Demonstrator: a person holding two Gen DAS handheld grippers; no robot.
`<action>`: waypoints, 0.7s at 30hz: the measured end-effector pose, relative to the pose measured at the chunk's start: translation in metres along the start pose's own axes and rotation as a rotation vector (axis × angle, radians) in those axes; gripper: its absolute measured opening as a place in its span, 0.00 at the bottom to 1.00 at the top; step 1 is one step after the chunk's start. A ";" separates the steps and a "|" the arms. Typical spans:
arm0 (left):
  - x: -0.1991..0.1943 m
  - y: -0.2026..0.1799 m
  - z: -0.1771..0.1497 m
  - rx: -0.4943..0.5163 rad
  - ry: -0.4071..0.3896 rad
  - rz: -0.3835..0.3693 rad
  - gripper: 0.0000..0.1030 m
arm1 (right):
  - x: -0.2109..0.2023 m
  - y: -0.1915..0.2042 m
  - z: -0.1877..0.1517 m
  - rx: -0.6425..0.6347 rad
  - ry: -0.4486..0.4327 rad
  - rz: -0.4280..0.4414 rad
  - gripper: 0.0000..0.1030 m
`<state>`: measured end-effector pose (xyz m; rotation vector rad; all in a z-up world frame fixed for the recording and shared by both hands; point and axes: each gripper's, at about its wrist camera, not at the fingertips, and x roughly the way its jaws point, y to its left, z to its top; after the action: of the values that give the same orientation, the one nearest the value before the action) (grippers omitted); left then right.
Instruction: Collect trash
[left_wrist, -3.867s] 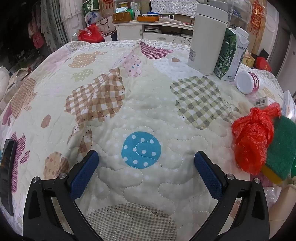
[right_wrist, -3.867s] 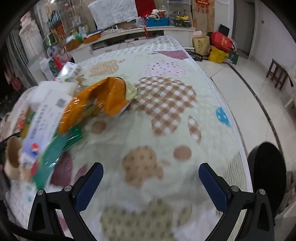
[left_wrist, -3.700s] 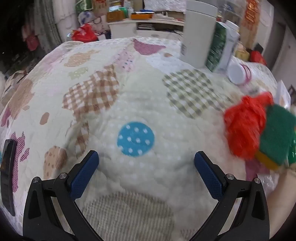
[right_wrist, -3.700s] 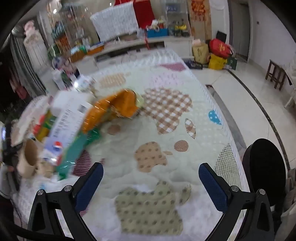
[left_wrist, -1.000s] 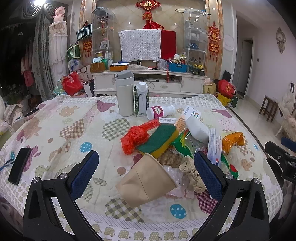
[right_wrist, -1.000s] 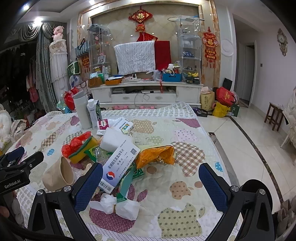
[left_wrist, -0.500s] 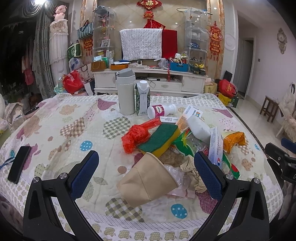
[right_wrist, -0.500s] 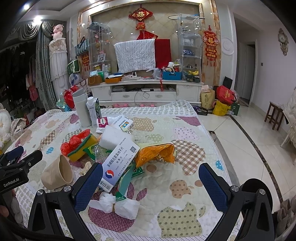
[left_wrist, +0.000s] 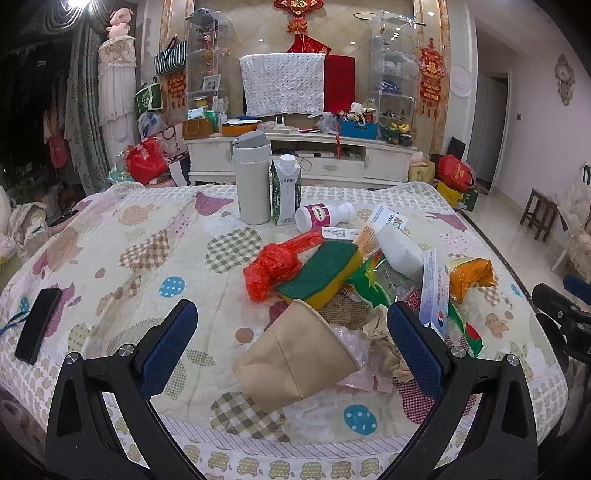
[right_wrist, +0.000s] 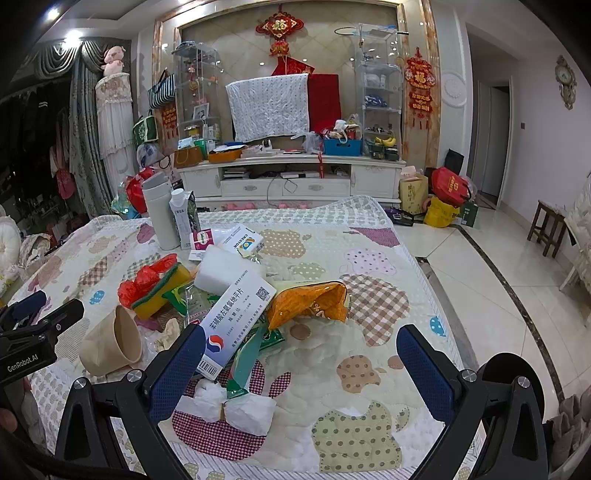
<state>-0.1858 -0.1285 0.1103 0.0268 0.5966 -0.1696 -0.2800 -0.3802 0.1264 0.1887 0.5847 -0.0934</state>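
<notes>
A black phone (left_wrist: 37, 334) lies on the patchwork quilt (left_wrist: 122, 236).

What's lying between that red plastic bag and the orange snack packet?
In the left wrist view: the green-and-yellow sponge, a green wrapper and a white bottle.

Right tongs (right_wrist: 301, 363) hang wide open over the quilt-covered surface (right_wrist: 373, 280), holding nothing. The trash sits in a heap toward the left edge: orange snack bag (right_wrist: 308, 302), long medicine box (right_wrist: 236, 319), tipped paper cup (right_wrist: 110, 341), crumpled tissue (right_wrist: 236, 406) at the near edge.

Sharp, ceiling-lit, fisheye-warped, dark corners
</notes>
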 end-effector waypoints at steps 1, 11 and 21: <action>0.000 0.000 0.000 0.000 0.000 0.000 0.99 | 0.000 0.000 0.000 -0.001 0.000 0.000 1.00; 0.000 0.000 0.000 -0.001 0.001 0.000 0.99 | 0.001 -0.001 -0.001 -0.005 0.003 -0.003 1.00; -0.001 0.016 -0.008 -0.002 0.033 -0.008 0.99 | 0.006 -0.003 -0.005 -0.006 0.023 -0.009 1.00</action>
<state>-0.1883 -0.1116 0.1041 0.0258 0.6301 -0.1765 -0.2779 -0.3825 0.1182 0.1811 0.6088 -0.0983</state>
